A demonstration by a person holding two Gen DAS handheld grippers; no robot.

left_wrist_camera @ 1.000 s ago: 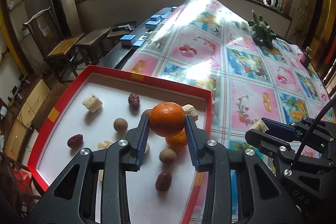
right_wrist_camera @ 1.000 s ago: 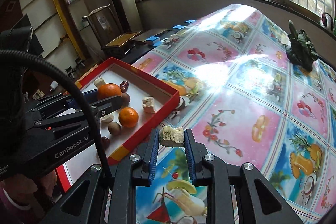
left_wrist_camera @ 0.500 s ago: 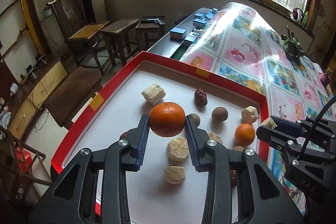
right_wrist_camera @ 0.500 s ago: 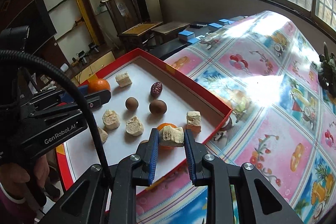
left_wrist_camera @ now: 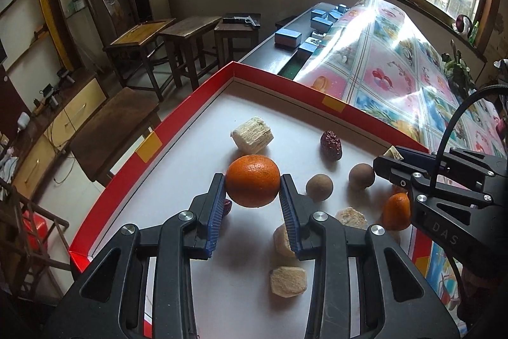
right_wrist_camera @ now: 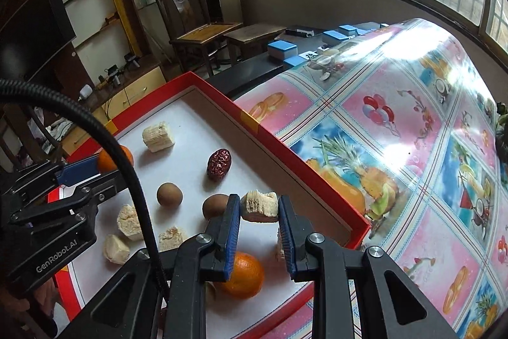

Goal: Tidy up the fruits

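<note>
Mid-task: orange [left_wrist_camera: 252, 181] clamped in left gripper [left_wrist_camera: 252, 191] fingers, pale chunk [right_wrist_camera: 259, 206] in right gripper [right_wrist_camera: 258, 208], both held over tray [left_wrist_camera: 177, 119]; neither placed, other pieces scattered unsorted.

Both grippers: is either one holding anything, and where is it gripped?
The left gripper clamps an orange by its two sides. The right gripper clamps a pale fibrous chunk at its ends.

Tray's [left_wrist_camera: 149, 145] left half lies bare (fruit [left_wrist_camera: 319, 186] crowds its right).
</note>
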